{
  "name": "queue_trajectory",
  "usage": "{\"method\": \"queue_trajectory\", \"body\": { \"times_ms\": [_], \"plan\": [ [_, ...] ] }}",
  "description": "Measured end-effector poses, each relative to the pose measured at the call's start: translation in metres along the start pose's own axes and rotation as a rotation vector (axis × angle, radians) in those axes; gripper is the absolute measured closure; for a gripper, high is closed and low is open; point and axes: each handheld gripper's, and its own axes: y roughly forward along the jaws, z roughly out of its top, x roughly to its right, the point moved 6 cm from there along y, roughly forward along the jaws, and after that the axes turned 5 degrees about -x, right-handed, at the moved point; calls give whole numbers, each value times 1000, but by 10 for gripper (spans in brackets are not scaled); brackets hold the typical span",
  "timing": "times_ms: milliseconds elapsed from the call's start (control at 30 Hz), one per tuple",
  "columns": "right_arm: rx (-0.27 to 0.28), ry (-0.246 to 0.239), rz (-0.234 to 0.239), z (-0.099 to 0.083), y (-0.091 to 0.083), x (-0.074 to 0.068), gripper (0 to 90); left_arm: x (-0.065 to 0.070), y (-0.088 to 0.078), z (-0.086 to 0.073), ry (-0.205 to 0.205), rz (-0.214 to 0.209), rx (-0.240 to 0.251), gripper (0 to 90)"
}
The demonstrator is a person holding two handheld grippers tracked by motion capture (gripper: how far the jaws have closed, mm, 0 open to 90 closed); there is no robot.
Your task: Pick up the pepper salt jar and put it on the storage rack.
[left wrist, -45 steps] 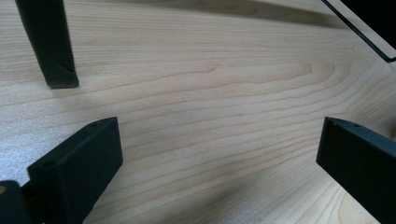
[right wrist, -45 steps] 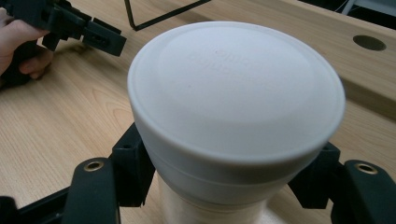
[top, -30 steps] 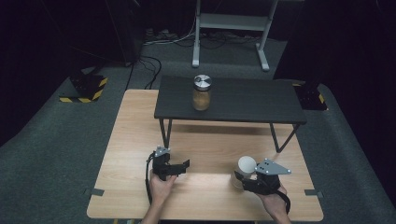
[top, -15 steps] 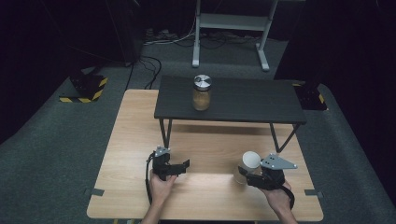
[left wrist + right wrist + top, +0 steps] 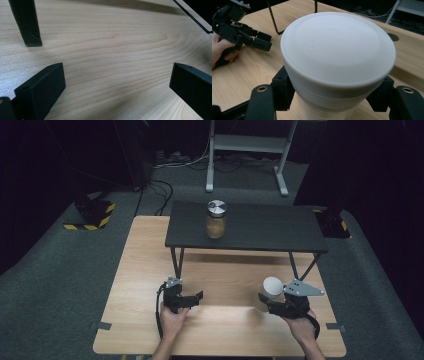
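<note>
High view overhead, facing forward-down; gripper views close, low over wooden table (image 5: 150,250), shared by all.

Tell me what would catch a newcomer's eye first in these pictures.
First, the white-lidded jar clamped in the right gripper near the front right of the wooden table, its lid looming large in the right gripper view. Next, the jar with a silver lid standing alone on the black shelf that rises over the table's far half. The left gripper rests open on the bare wood at front left.
</note>
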Motion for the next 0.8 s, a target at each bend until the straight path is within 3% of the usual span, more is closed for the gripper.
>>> {"method": "queue_trajectory", "body": {
  "times_ms": [800],
  "plan": [
    [31,16,22,38,-14,23,350,0,0,0,-2,-1,1,5]
  ]
}}
